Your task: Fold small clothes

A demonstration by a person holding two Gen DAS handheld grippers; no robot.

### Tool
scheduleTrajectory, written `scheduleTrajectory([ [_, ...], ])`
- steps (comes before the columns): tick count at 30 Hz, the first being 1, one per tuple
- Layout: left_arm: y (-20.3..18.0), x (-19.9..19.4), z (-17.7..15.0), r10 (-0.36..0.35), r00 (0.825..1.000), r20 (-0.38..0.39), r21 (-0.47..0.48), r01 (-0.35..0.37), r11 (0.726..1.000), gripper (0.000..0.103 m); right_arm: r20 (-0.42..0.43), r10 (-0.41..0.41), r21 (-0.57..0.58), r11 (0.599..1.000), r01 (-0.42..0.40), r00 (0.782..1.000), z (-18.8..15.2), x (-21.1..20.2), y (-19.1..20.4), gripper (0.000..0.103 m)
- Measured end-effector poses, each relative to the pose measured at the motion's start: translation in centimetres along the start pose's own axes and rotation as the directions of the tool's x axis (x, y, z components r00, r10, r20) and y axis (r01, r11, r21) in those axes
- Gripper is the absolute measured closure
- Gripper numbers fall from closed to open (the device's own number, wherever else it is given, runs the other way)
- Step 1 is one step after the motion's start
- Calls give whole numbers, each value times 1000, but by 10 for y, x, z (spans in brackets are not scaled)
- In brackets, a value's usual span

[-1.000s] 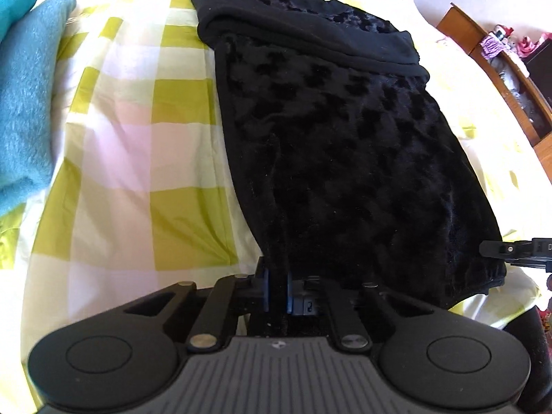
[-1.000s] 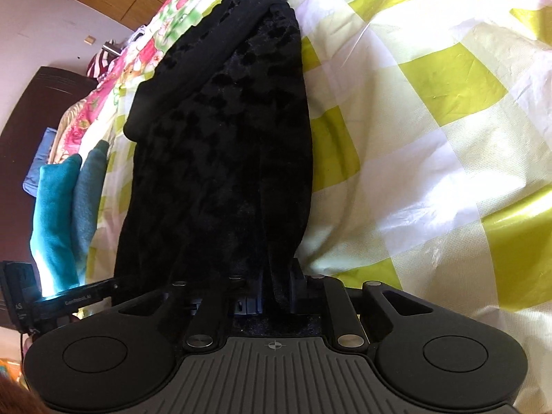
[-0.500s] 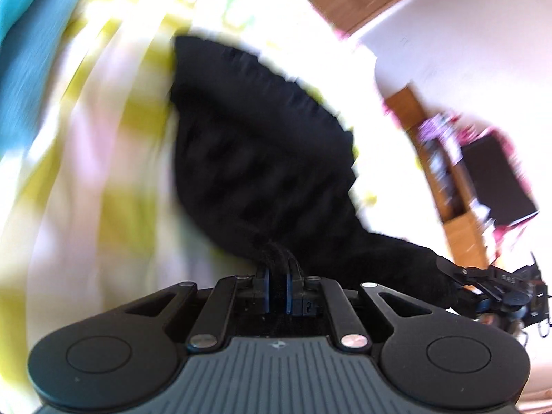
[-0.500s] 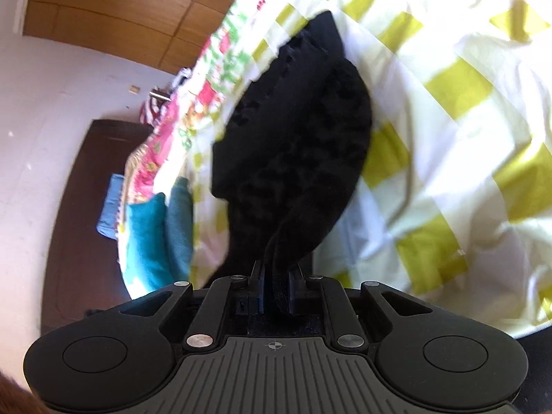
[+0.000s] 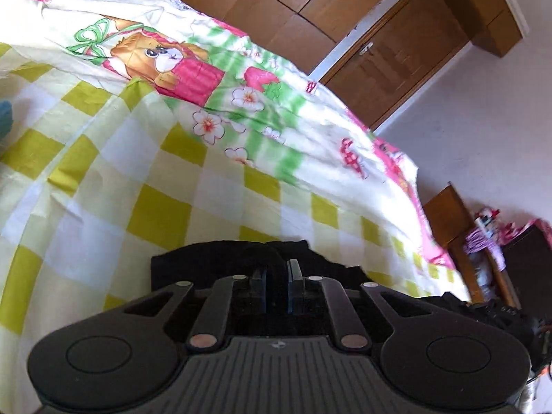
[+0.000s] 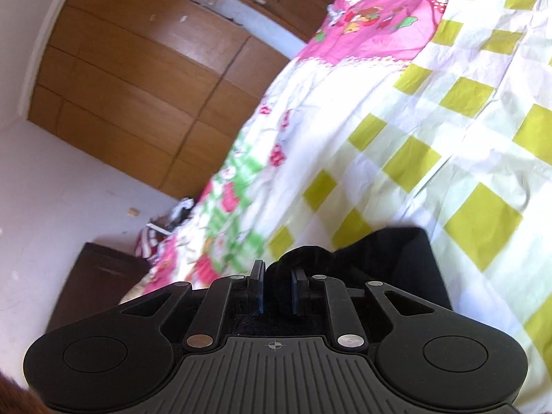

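The left tongs (image 5: pixel 276 276) pinch a bunched fold of the black garment (image 5: pixel 214 262) between their two fingers, the cloth filling the narrow gap. The right tongs (image 6: pixel 276 283) likewise clamp a rounded wad of the same black garment (image 6: pixel 396 258), which rises between the pads and spreads off to the right of them. In both wrist views the dark fabric sits low, close against the tongs and just above the checked sheet (image 5: pixel 158 214), which covers the bed with yellow-green and white squares. Beyond the sheet lies a cartoon-print quilt (image 5: pixel 193 69) in pink, green and white, showing a big-eyed character and flowers. In the left wrist view a sliver of blue cloth (image 5: pixel 5 117) shows at the left edge. Brown wooden wardrobe doors (image 6: pixel 138 79) stand behind the bed, and a dark cabinet (image 6: pixel 93 276) stands by the white wall.
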State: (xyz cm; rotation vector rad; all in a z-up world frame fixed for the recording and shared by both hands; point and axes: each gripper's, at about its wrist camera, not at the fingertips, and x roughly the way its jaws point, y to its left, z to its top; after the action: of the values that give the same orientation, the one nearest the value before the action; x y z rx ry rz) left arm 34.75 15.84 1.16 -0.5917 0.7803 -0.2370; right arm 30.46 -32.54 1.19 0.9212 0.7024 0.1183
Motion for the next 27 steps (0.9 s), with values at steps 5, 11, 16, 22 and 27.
scheduleTrajectory([
  [5, 27, 16, -18, -24, 999, -46, -117, 19, 993, 73, -33, -68, -103, 993, 64, 997, -16, 16, -12, 67],
  [11, 41, -4, 3, -31, 999, 27, -250, 37, 968, 62, 75, -21, -188, 981, 35, 997, -3, -12, 5, 46],
  [16, 26, -19, 14, 46, 989, 141, -186, -20, 982, 50, 91, -104, -388, 912, 132, 990, -14, -12, 26, 46],
  [22, 0, -39, -20, 90, 991, 101, 60, -97, 993, 49, 89, -237, -590, 770, 243, 967, -48, 3, 26, 47],
  [27, 14, -38, -82, 148, 989, -17, 137, -144, 980, 49, 80, -310, -573, 763, 298, 947, -57, -10, -3, 47],
])
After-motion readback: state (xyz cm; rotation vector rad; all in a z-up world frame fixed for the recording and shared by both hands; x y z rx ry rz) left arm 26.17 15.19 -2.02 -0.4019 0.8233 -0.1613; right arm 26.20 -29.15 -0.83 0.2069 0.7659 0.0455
